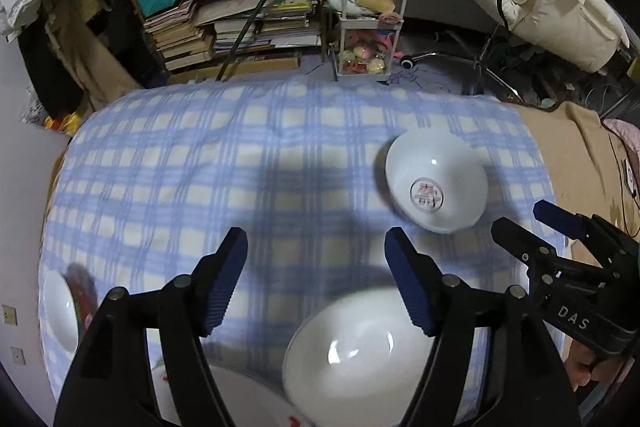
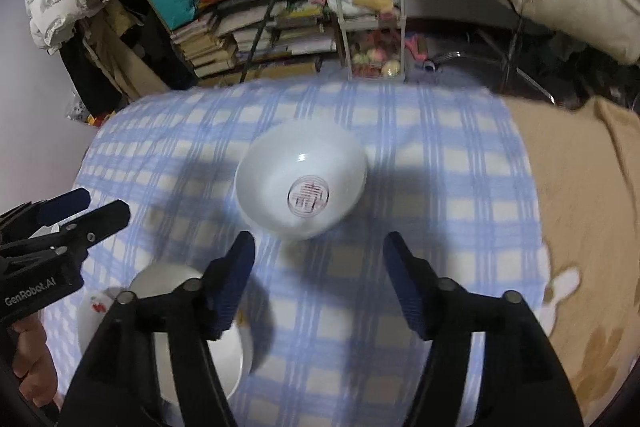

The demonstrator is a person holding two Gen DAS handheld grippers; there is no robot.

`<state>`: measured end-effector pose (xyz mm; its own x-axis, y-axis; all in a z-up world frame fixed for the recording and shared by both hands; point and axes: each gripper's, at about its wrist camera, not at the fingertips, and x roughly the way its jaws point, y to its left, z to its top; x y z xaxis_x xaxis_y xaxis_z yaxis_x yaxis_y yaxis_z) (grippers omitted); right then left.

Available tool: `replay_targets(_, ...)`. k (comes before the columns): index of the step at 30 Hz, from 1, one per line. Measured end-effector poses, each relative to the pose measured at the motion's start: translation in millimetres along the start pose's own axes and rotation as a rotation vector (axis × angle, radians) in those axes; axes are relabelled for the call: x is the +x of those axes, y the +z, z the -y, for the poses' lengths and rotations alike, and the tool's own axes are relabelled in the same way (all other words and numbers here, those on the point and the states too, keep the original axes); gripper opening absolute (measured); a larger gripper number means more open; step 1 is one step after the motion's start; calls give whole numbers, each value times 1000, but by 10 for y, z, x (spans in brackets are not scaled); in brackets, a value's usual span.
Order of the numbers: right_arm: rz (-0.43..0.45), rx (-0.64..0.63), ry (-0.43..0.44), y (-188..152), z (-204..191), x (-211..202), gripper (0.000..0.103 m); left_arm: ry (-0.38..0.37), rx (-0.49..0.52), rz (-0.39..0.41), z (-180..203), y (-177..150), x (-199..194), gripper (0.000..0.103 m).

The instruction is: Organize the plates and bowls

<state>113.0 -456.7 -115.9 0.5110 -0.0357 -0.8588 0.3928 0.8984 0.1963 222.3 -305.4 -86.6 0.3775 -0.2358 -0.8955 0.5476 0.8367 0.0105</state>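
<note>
- Plainly, the left gripper (image 1: 316, 283) stood wide open with nothing between its blue-padded black fingers, above a plain white ceramic bowl (image 1: 352, 359).
- The right gripper (image 2: 320, 283) gaped likewise, empty.
- Beyond it, a white bowl with a red seal (image 2: 301, 185) sat on the blue-checked cloth (image 2: 440, 187).

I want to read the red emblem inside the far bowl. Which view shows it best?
The right wrist view: the bowl with the red emblem sits near centre, its mark large and facing the camera. The left wrist view shows the same bowl off to the right, its mark smaller.
</note>
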Motion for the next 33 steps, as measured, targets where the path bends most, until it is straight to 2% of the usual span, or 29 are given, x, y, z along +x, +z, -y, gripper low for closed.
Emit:
replay_targets(2,7,-13,-6,84,21,29,79,0,1,8,29,72,74,70)
replay_targets(5,10,-15,-21,184,69,80,89,-7,-2,-26,84,181,248,70)
replay_targets(14,-21,-25,-61,313,230,362,89,-38,-25,-98,206,334,689,71)
replay_targets(23,-76,98,-1,285,467,693,89,-19,33,-151,364,364,1046,70)
replay_targets(25,-76,119,1,271,496,742,79,14,43,-129,399,351,1083,70)
replay_targets(26,-84,128,5,267,507,774,67,32,45,-121,414,340,1094,69)
replay_targets(27,-97,140,11,266,525,812,59,32,52,-117,433,329,1108,62)
replay_targets(28,-118,160,23,258,546,864,57,7,57,-124,447,317,1129,55)
replay_targets(30,-130,179,40,247,566,912,48,-55,50,-158,456,306,1185,33)
replay_targets(31,-135,186,55,245,572,935,46,-84,47,-173,467,300,1203,27)
replay_targets(32,-146,208,101,237,590,969,39,-119,59,-197,500,296,1238,17)
replay_targets(33,-158,221,132,236,604,1000,32,-131,64,-204,515,294,1245,12)
